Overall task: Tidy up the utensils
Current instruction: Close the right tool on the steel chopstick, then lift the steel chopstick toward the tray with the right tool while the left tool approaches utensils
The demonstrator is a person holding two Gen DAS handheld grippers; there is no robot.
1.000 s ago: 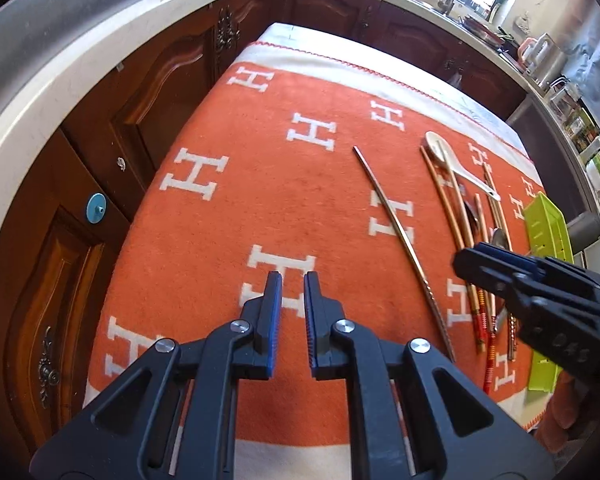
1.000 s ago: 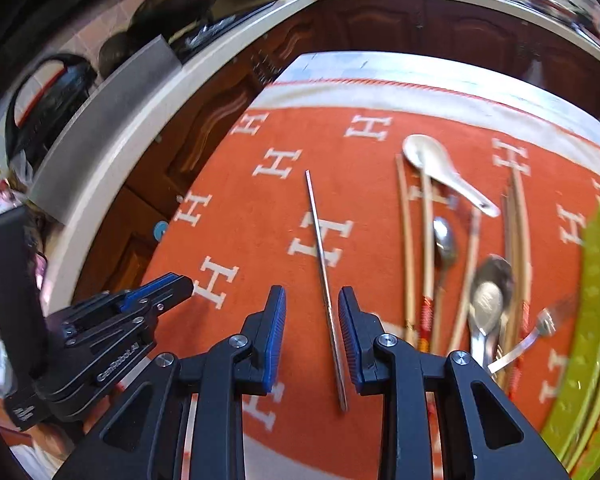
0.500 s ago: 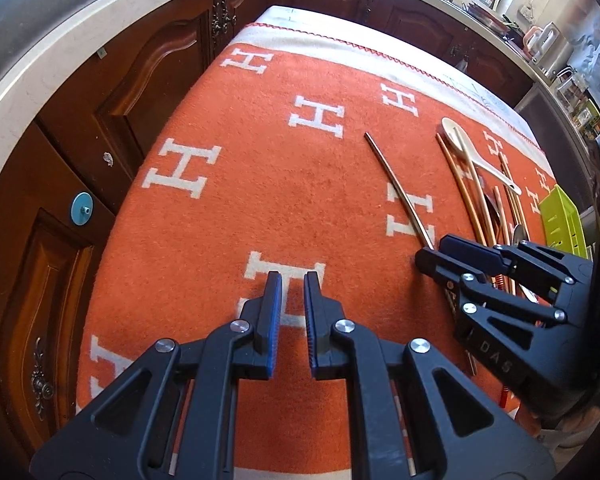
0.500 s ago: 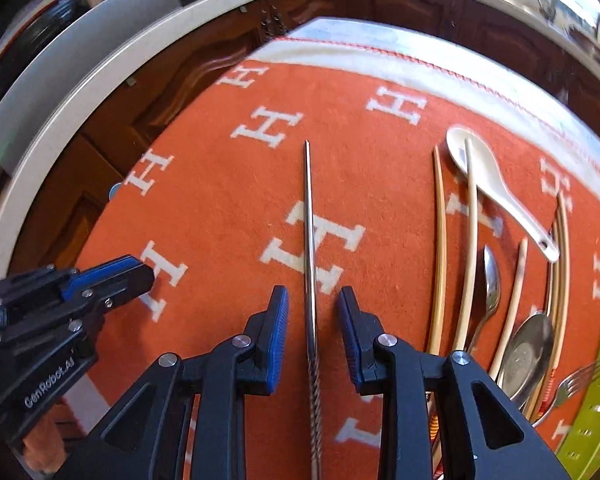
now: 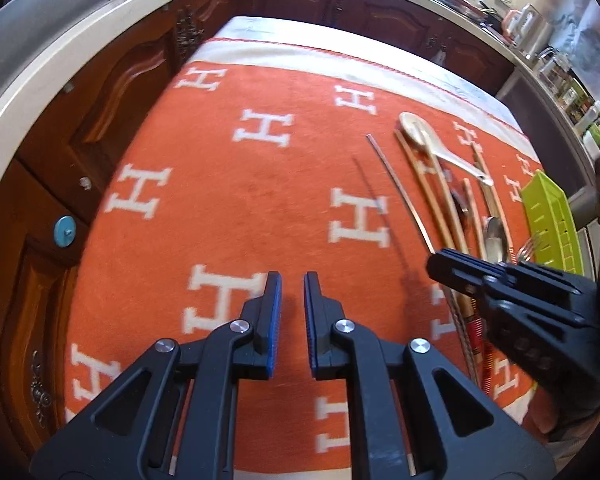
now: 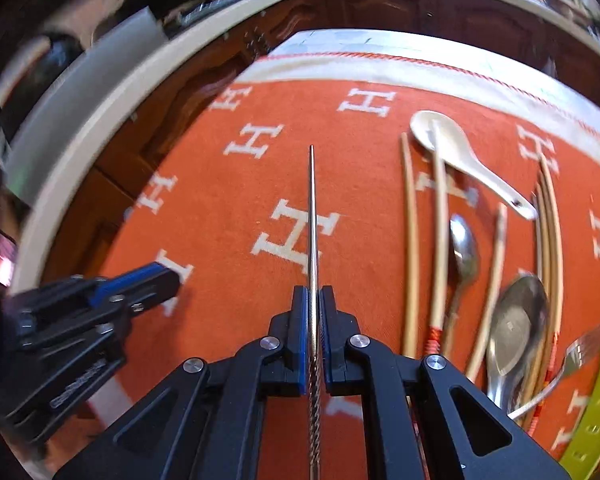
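My right gripper is shut on a metal chopstick and holds it just above the orange cloth; it points away from me. In the left wrist view the same chopstick sticks out of the right gripper, with its shadow on the cloth. My left gripper is slightly open and empty over the cloth's near left part. To the right lie wooden chopsticks, a white ceramic spoon, two metal spoons and a fork.
A green tray stands at the cloth's right edge. Dark wooden cabinets and a pale countertop run along the left and far sides. The table's near edge is just below the left gripper.
The right gripper has closed on the metal chopstick and lifted it slightly off the cloth. The left gripper has stayed in about the same place.
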